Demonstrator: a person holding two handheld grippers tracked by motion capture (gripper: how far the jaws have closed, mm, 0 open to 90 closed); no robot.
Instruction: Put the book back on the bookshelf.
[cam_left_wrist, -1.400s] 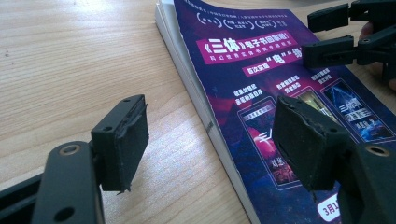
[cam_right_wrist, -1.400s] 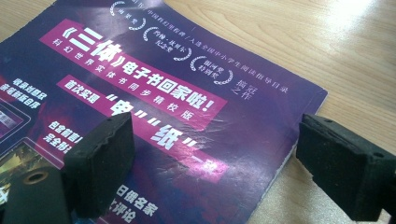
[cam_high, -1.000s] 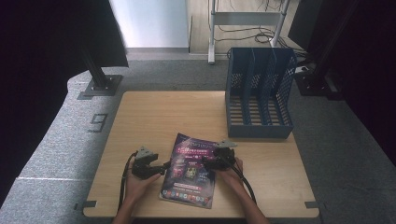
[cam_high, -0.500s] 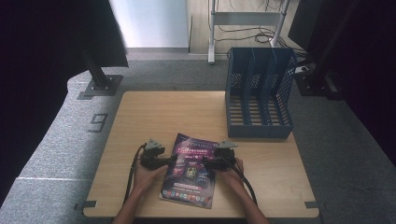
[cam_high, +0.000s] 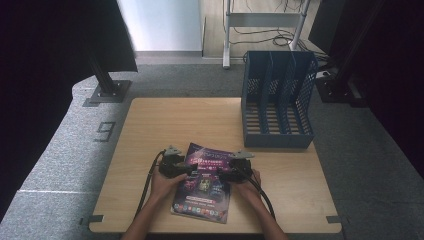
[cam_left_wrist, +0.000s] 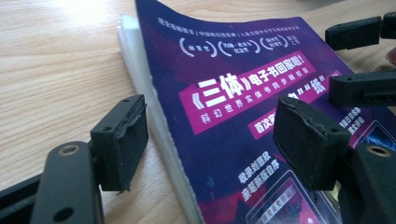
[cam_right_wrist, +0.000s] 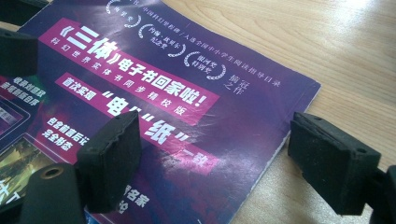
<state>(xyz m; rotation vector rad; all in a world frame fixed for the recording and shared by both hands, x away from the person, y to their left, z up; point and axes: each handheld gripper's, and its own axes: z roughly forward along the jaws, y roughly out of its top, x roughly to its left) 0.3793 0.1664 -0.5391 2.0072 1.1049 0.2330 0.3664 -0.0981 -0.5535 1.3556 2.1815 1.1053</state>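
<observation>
A purple magazine (cam_high: 204, 184) with white and pink Chinese print lies flat on the wooden table (cam_high: 190, 120) near its front edge. My left gripper (cam_high: 191, 170) is at the magazine's left edge, open. In the left gripper view (cam_left_wrist: 215, 140) one pad is over bare wood and the other over the magazine (cam_left_wrist: 243, 107) cover. My right gripper (cam_high: 221, 175) is at the right edge, also open. In the right gripper view (cam_right_wrist: 219, 158) its pads straddle the edge of the magazine (cam_right_wrist: 154, 93). Nothing is clamped. The two grippers point at each other across the cover.
A blue slotted file rack (cam_high: 277, 100) with three upright compartments stands at the table's back right. The right gripper's jaw tips show at the top right of the left gripper view. Grey carpet surrounds the table; a black stand base (cam_high: 107, 92) sits at the back left.
My left gripper has moved right, from beside the magazine to its left edge. The right gripper and the magazine have hardly moved.
</observation>
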